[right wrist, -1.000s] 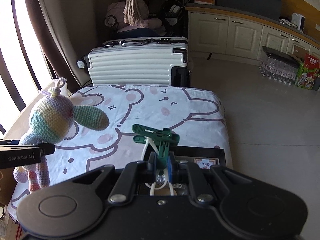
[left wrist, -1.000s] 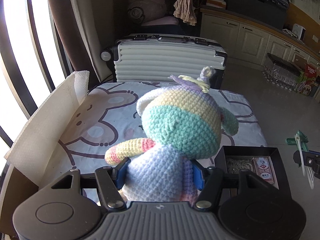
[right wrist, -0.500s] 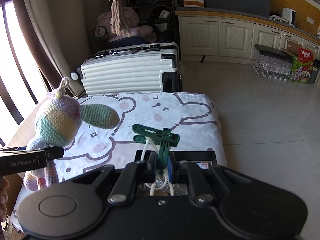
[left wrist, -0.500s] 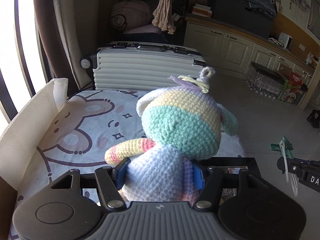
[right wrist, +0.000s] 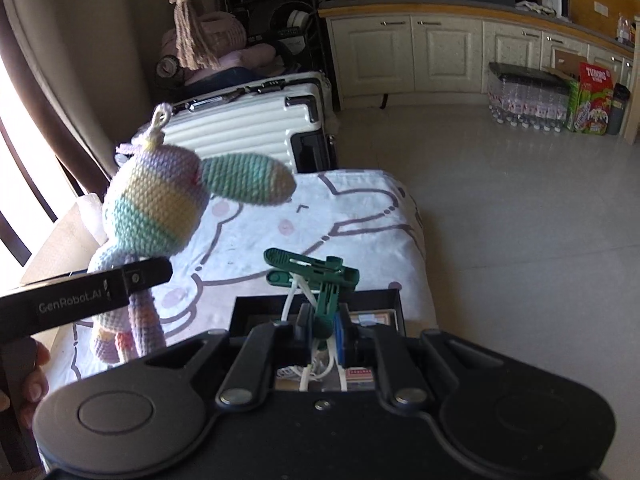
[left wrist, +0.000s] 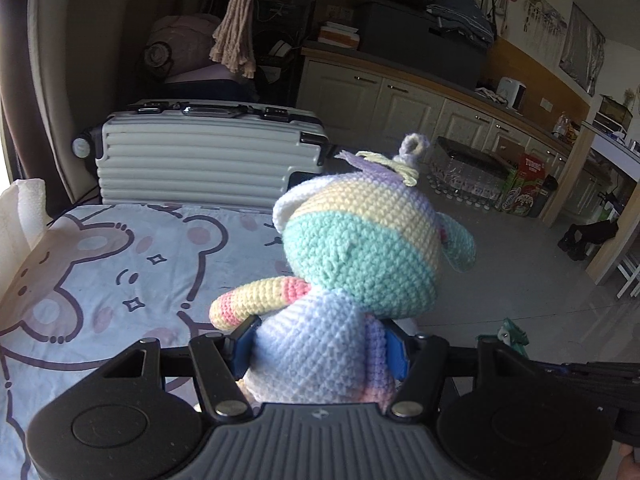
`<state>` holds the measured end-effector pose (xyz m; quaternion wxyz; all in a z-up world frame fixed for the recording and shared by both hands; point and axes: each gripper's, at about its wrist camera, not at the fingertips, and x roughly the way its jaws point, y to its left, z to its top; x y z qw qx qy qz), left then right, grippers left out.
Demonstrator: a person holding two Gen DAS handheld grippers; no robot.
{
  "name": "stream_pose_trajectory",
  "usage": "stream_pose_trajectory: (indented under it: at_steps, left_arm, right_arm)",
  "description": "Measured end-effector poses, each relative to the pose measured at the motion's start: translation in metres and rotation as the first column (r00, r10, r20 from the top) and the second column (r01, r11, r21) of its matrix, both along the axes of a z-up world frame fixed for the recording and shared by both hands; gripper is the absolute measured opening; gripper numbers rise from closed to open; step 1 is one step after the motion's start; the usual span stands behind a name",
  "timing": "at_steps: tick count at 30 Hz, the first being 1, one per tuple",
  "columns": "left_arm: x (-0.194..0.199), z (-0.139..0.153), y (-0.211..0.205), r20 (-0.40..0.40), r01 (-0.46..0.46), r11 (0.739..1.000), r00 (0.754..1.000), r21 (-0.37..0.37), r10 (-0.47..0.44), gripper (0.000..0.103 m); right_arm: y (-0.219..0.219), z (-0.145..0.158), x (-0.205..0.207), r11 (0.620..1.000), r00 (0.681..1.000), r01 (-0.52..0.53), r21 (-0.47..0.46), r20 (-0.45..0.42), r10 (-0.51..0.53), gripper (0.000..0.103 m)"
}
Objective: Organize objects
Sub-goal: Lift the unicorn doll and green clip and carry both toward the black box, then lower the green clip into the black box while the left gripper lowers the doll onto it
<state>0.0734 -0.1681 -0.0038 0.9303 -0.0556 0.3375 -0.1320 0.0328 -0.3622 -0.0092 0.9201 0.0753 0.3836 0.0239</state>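
Crocheted pastel doll [left wrist: 320,344] squeezed in left jaws; ridged suitcase [left wrist: 208,160] behind.

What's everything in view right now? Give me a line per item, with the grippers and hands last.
crochet doll: one, pastel rainbow stripes, held up above the bed
green clip: one, dark green with white cord, held over the black box
black box: one, open, on the bed's near edge, a card pack and other small things inside
bed cover: one, white with bear outlines
suitcase: one, pale ribbed, on its side beyond the bed
bottled water pack: one, on the floor by the cabinets
left gripper: closed on the doll's body
right gripper: closed on the clip
hand: fingers on the left gripper's handle
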Motion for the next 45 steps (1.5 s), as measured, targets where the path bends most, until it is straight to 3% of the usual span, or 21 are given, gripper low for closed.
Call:
stream_pose_trajectory:
  at_steps: [7,18,19,20,22,23,27,31,35,40,42,45]
  left_arm:
    - [0.02,-0.016,-0.018,-0.008,0.044,0.999,0.999,-0.003,-0.044,0.063]
    - [0.041,-0.036,-0.033,-0.046,0.101,0.994,0.994,-0.05,-0.104,0.063]
    - [0.042,-0.037,-0.035,-0.046,0.11,0.993,0.993,-0.052,-0.112,0.063]
    - [0.042,-0.039,-0.036,-0.045,0.119,0.991,0.992,-0.055,-0.121,0.063]
    - [0.044,-0.041,-0.04,-0.041,0.14,0.988,0.989,-0.069,-0.143,0.063]
    - [0.045,-0.042,-0.042,-0.039,0.15,0.986,0.987,-0.076,-0.153,0.063]
    - [0.047,-0.05,-0.054,-0.04,0.191,0.978,0.98,-0.086,-0.194,0.063]
    - [0.047,-0.06,-0.069,-0.034,0.251,0.967,0.967,-0.039,-0.252,0.063]
    - [0.048,-0.071,-0.079,-0.062,0.29,0.957,0.955,0.008,-0.289,0.063]
    - [0.051,-0.077,-0.079,-0.082,0.295,0.956,0.953,0.007,-0.293,0.063]
    - [0.052,-0.078,-0.078,-0.087,0.302,0.953,0.95,0.005,-0.301,0.063]
    - [0.052,-0.082,-0.08,-0.099,0.327,0.945,0.941,0.022,-0.323,0.063]
  right_arm:
    - [-0.006,-0.04,0.021,0.999,0.99,-0.051,-0.01,-0.129,0.049,0.011]
    - [0.012,-0.101,0.044,0.979,0.936,-0.196,-0.054,-0.306,0.171,0.012]
    - [0.011,-0.104,0.044,0.978,0.932,-0.203,-0.054,-0.317,0.176,0.017]
    - [0.01,-0.107,0.044,0.978,0.929,-0.204,-0.052,-0.325,0.177,0.032]
    - [0.008,-0.109,0.043,0.978,0.927,-0.2,-0.063,-0.336,0.168,0.046]
    - [0.007,-0.109,0.044,0.978,0.928,-0.194,-0.071,-0.337,0.16,0.047]
    - [-0.005,-0.102,0.044,0.987,0.936,-0.152,-0.052,-0.327,0.127,0.047]
    - [-0.019,-0.092,0.04,0.995,0.95,-0.097,-0.026,-0.301,0.085,0.044]
    - [-0.025,-0.09,0.036,0.993,0.944,-0.115,0.024,-0.309,0.117,0.02]
    - [-0.012,-0.104,0.039,0.973,0.906,-0.209,0.098,-0.355,0.231,0.014]
    - [-0.001,-0.111,0.038,0.967,0.881,-0.247,0.059,-0.403,0.249,0.014]
    - [0.004,-0.121,0.04,0.967,0.866,-0.244,-0.069,-0.465,0.186,0.014]
